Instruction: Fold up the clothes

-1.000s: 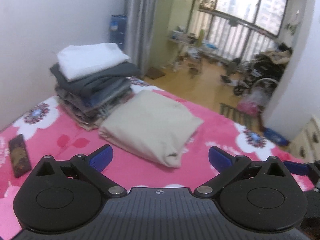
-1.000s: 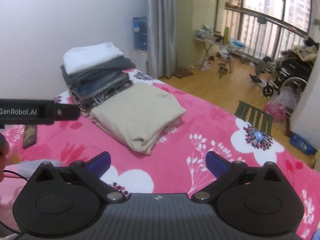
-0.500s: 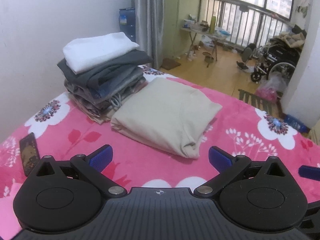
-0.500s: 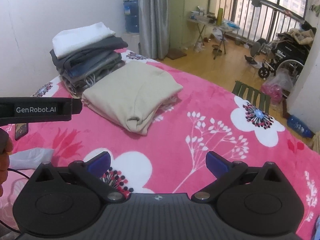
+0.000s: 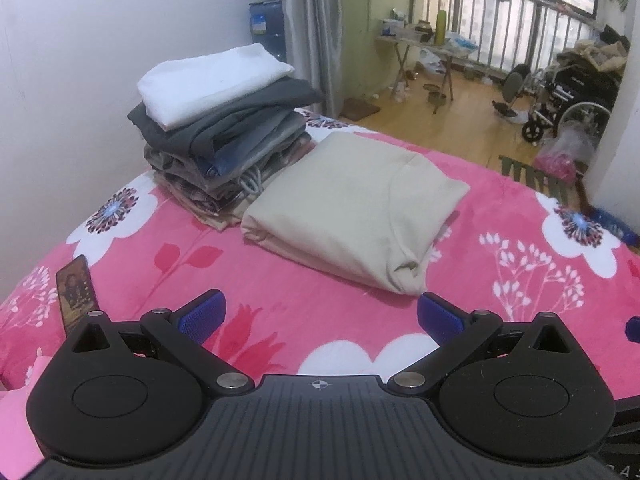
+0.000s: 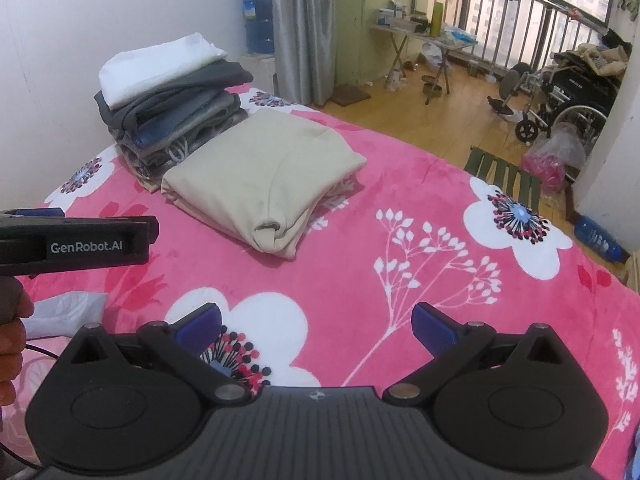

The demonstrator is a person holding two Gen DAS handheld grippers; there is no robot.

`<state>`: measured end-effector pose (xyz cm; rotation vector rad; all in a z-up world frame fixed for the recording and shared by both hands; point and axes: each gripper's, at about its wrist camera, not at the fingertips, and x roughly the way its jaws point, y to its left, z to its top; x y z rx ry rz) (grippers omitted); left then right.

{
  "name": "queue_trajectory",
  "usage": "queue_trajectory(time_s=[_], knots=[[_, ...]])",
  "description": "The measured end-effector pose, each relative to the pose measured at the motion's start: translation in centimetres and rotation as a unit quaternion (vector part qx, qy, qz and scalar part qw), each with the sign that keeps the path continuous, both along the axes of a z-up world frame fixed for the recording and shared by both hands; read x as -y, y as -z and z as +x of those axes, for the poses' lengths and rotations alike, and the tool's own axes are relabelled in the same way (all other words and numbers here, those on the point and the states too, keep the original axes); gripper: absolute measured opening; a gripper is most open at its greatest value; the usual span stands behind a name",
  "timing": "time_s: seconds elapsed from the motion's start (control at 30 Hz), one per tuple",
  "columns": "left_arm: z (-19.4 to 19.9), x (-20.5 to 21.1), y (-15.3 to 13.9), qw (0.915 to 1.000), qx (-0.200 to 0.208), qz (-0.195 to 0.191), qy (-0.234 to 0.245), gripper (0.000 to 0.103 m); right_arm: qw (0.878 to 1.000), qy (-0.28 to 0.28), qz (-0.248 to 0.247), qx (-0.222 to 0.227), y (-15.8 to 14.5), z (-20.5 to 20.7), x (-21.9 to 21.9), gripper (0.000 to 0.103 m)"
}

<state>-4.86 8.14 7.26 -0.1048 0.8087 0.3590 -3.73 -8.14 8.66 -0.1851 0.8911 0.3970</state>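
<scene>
Garment: I found the folded beige garment (image 5: 352,216) lying flat on the bed, ahead of both grippers and touched by neither.
Stack: a stack of folded clothes (image 5: 224,136) stood just beside the beige garment, on its wall side, with a white piece (image 5: 212,80) on top and grey and blue pieces under it.
Bed: the pink floral blanket (image 5: 280,312) covered the bed, and both garments rested on it.
Left gripper: my left gripper (image 5: 320,314) hung above the blanket short of the garment's near folded edge, its jaws wide apart with nothing between them.
Right gripper: my right gripper (image 6: 316,326) hung over a white flower print, its jaws likewise wide apart and empty; the beige garment (image 6: 264,176) lay ahead and to its left.
Phone: a dark phone (image 5: 77,294) lay on the blanket at the left, well apart from the clothes.
Hand: a hand (image 6: 10,336) showed at the left edge of the right wrist view.
Room: a wheelchair (image 6: 560,96) and a small folding table (image 6: 424,40) stood on the wooden floor near the barred window.
</scene>
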Motion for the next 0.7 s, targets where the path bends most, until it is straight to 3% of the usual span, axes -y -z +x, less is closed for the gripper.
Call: queue_trajectory(time_s=[0.43,0.57,0.7], knots=[[-0.1,0.6,-0.1,0.9999,-0.002,0.015,0.007,0.103,1.000,0.011,-0.005,0.010,-0.1,0.1,0.2,0.103],[-0.5,1.2,-0.6,0.9993,0.019,0.016,0.028,0.103,1.000,0.011,-0.009,0.016,-0.1,0.0,0.0,0.103],[-0.3,1.8,-0.7,0.9987,0.013,0.030,0.038,0.103,1.000,0.010,-0.012,0.021,-0.2,-0.1,-0.1,0.103]])
